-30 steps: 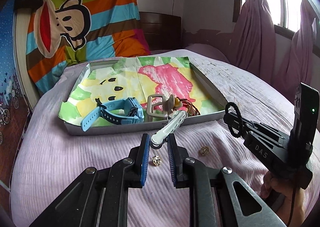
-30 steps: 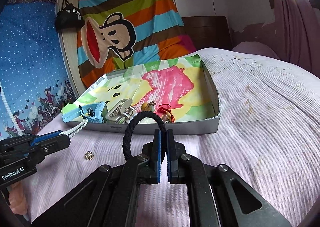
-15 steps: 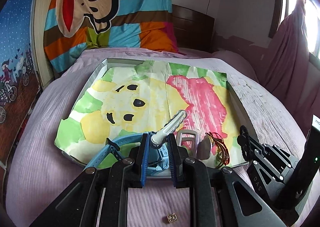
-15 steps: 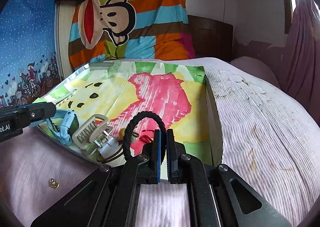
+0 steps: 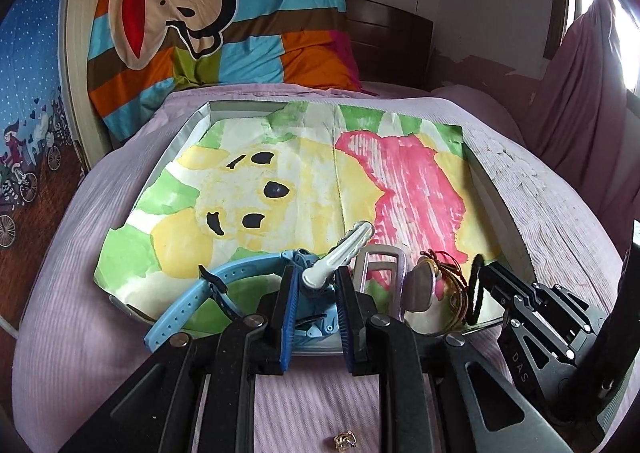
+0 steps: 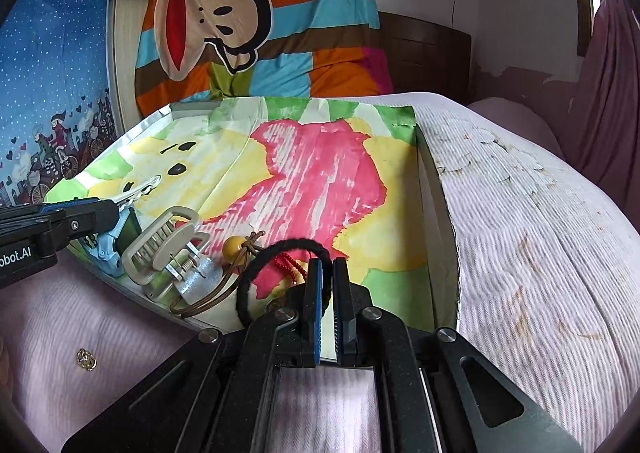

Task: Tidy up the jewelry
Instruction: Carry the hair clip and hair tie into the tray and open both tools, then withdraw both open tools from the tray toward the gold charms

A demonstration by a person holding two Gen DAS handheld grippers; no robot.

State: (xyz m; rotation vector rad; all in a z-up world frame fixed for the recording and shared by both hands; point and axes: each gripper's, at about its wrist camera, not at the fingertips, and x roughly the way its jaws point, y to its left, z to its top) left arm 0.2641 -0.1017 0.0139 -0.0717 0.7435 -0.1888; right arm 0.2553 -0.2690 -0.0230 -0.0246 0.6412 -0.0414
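Left gripper [image 5: 316, 285] clamps white clip [image 5: 340, 257]; right gripper [image 6: 327, 277] pinches black hair tie [image 6: 280, 253] (red tassel [image 6: 290, 265] clear in right view only).

Your tray [image 5: 496, 197] lies on the bed [image 5: 72, 293]; along its near edge, left to right: watch [image 5: 188, 313], clip [image 6: 164, 249], cords [image 6: 236, 253]. An earring [image 5: 345, 441] lies before it.

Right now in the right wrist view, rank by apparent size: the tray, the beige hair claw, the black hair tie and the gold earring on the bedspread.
1. Tray, by far.
2. Beige hair claw and black hair tie look alike; the tie sits nearer the camera, so no ranking.
3. Gold earring, smallest.
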